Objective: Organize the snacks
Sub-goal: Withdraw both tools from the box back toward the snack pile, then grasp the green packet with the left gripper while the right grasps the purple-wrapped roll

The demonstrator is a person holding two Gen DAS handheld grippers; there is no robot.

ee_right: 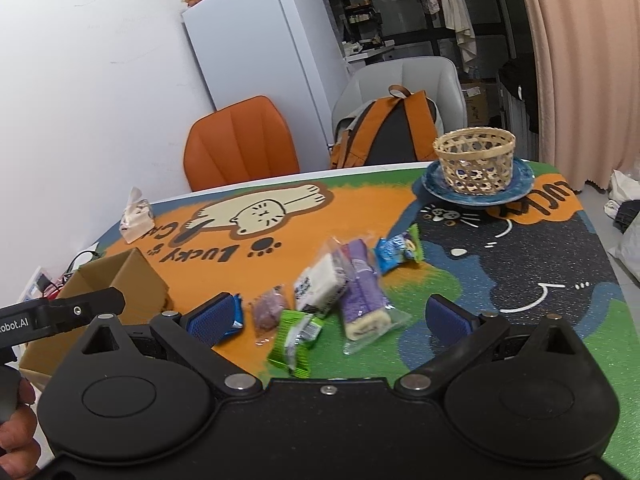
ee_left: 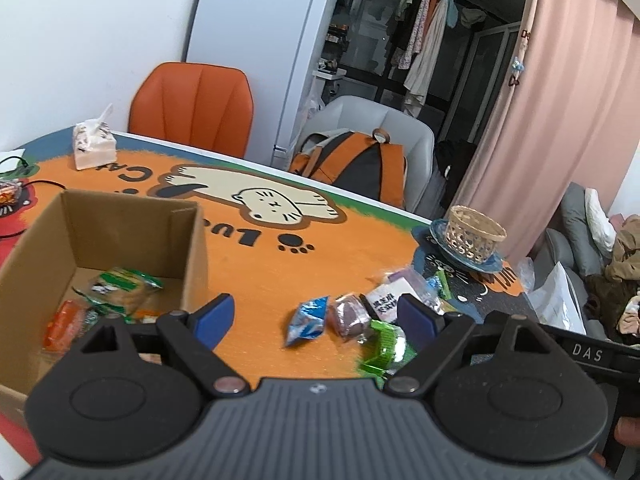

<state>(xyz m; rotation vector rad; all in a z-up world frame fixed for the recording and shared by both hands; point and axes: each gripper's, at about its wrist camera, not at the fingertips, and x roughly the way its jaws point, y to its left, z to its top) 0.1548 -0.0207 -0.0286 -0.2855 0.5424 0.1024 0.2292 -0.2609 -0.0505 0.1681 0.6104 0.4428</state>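
Note:
A cardboard box [ee_left: 192,240] stands on the table at left, with a green-wrapped snack [ee_left: 124,286] and an orange packet [ee_left: 60,326] inside; the box also shows in the right wrist view [ee_right: 132,280]. Loose snacks lie on the mat: a blue packet [ee_left: 306,320], a purple-brown one [ee_left: 348,314], a green packet [ee_left: 384,344] and a white one [ee_left: 384,300]. My left gripper [ee_left: 316,316] is open and empty above them. My right gripper [ee_right: 336,316] is open and empty over the green packet [ee_right: 296,338], white packet [ee_right: 318,290], purple roll [ee_right: 362,292] and a blue packet [ee_right: 394,254].
A wicker basket [ee_right: 474,160] sits on a blue plate [ee_right: 516,188] at the table's far right. A tissue pack [ee_left: 94,146] stands at the far left. An orange chair [ee_left: 192,108] and a grey chair with a backpack [ee_left: 352,160] stand behind the table.

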